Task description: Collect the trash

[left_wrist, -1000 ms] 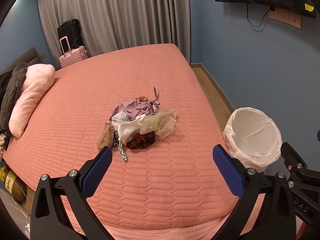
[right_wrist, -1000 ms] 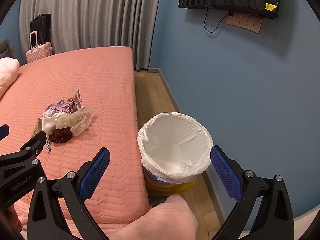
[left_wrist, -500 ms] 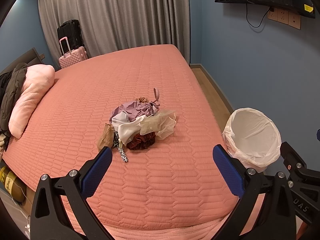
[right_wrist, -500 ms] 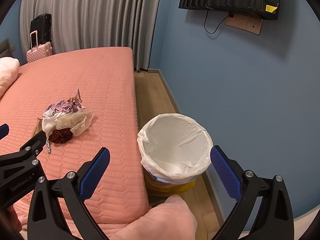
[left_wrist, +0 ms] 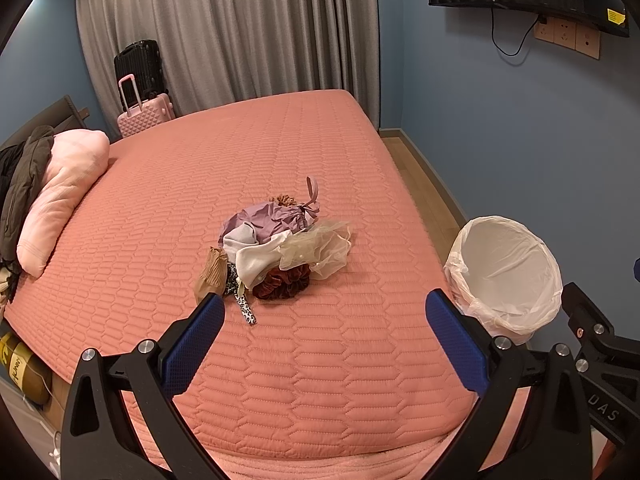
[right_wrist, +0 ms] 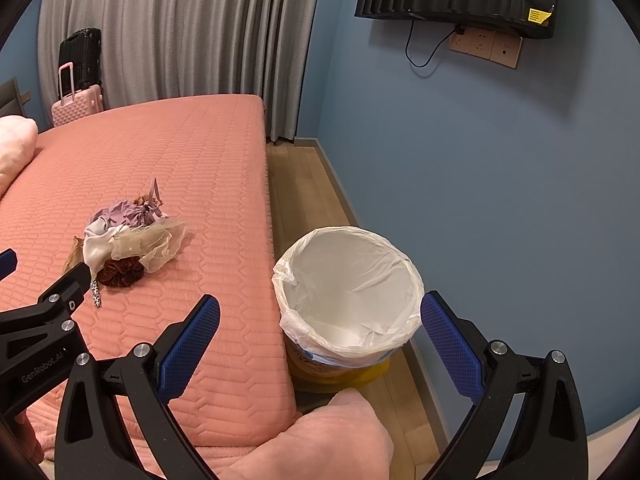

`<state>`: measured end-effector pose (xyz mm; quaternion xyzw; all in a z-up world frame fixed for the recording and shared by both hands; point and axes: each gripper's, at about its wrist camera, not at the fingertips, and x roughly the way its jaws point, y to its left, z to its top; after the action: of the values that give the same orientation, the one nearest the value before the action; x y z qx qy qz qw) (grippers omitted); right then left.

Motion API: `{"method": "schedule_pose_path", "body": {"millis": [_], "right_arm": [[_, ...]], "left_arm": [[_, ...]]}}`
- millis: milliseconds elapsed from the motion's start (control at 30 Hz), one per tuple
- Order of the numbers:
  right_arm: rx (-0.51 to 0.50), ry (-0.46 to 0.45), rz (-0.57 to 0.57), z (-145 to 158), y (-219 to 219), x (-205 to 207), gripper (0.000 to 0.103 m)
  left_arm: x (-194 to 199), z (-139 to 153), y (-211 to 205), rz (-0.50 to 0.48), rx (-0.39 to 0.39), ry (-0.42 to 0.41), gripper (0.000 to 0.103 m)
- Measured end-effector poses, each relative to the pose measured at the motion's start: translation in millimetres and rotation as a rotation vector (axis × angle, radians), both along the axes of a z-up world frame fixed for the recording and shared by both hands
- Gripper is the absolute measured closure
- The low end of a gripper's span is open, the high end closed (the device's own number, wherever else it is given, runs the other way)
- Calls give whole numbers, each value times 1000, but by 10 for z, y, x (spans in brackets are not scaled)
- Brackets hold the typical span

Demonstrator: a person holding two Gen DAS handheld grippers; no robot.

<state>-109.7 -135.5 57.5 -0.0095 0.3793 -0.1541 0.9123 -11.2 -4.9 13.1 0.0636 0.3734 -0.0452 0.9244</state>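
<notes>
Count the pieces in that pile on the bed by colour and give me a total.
Lilac: 1
White or cream: 1
Sheer beige: 1
Dark red: 1
Tan: 2
Leopard print: 1
Total: 7 that I can tell apart; the heap overlaps, so more may be hidden.

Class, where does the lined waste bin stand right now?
The waste bin stands on the wooden floor between the bed and the blue wall, at centre in the right wrist view.
</notes>
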Motion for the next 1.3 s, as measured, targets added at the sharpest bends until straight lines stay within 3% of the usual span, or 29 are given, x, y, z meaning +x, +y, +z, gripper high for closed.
{"method": "schedule_pose_path", "body": {"millis": [667, 1100, 1300], "right_arm": [[-8, -20, -7, 34, 90, 42, 6], [11, -42, 24, -76, 475, 337, 6], [57, -48, 74, -217, 779, 593, 6]], "left_arm": [[80, -56, 119, -18, -43, -1, 7], [299, -213, 641, 18, -105, -45, 7], [533, -394, 1027, 52, -115, -19, 7]]}}
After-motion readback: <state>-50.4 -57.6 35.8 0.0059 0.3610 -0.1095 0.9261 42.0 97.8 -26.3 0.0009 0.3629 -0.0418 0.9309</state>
